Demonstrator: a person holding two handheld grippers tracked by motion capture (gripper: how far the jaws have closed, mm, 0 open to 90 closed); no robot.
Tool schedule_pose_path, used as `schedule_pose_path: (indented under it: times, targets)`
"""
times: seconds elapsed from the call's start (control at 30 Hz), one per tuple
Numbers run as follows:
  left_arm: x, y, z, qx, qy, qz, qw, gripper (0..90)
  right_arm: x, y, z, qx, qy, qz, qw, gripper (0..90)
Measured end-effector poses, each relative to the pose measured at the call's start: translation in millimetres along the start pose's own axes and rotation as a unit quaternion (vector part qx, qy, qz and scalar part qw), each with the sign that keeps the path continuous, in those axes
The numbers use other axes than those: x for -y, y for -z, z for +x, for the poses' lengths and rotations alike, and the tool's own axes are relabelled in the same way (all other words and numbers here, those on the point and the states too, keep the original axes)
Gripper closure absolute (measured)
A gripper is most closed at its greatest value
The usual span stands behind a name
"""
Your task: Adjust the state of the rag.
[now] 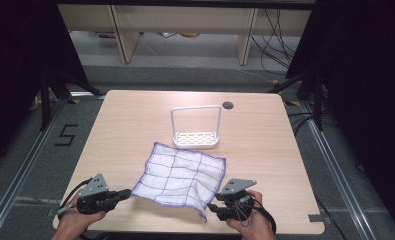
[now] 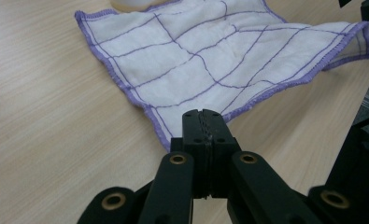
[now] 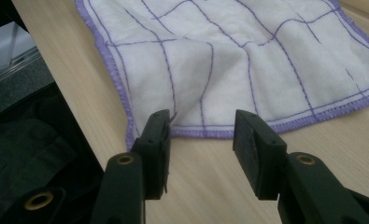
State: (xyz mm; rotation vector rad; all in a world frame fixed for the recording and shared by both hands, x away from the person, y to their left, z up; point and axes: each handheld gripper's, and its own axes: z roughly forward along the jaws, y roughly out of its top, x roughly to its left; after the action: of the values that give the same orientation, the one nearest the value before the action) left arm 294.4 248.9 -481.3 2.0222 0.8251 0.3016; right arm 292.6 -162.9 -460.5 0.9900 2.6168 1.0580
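Jaws pressed together, the left gripper [image 2: 203,114] sits at the near-left corner of a white cloth with purple grid lines [image 1: 181,176]; whether it pinches the hem cannot be told. The right gripper [image 3: 202,133] holds its jaws spread before the cloth's near-right corner. Cloth lies flat on the wooden table [image 1: 125,125], just before a white rack [image 1: 196,127].

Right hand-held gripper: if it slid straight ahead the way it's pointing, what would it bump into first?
Most likely the white cloth with purple grid lines. The right hand-held gripper has its jaws open, aimed at the cloth's purple-stitched near edge, which lies just ahead between them. How close it is remains hard to judge.
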Motion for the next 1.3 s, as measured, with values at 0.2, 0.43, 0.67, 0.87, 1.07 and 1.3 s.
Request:
schedule_pose_path:
  times: [0.2, 0.43, 0.67, 0.87, 1.07, 1.3]
  targets:
    - [3.8, 1.8, -2.5, 0.005, -0.002, 0.013, 0.9999, 88.5, 2.6, 6.4, 10.5, -0.011, 0.007, -0.013, 0.9998, 56.4]
    - [11.5, 2.3, -14.3, 0.020, -0.010, 0.015, 0.9996, 88.5, 4.9, 3.7, 17.2, -0.014, 0.004, -0.014, 0.9998, 56.6]
    - [23.5, 4.4, -32.7, 0.032, -0.026, 0.032, 0.9986, 88.4, 8.4, -3.7, 7.9, -0.006, 0.004, 0.008, 0.9999, 56.8]
    - [28.8, 3.4, -36.1, 0.040, -0.032, 0.045, 0.9976, 88.5, 7.7, -5.5, -0.7, -0.001, 0.001, 0.000, 1.0000, 56.9]
    - [35.4, 2.5, -38.9, 0.050, -0.032, 0.058, 0.9965, 88.2, 6.9, -3.2, -4.5, 0.013, -0.007, 0.007, 0.9999, 56.8]
    - [34.8, 0.5, -34.9, 0.058, 0.016, 0.050, 0.9969, 65.4, 3.0, -5.6, -16.0, 0.017, -0.024, 0.001, 0.9996, 56.8]
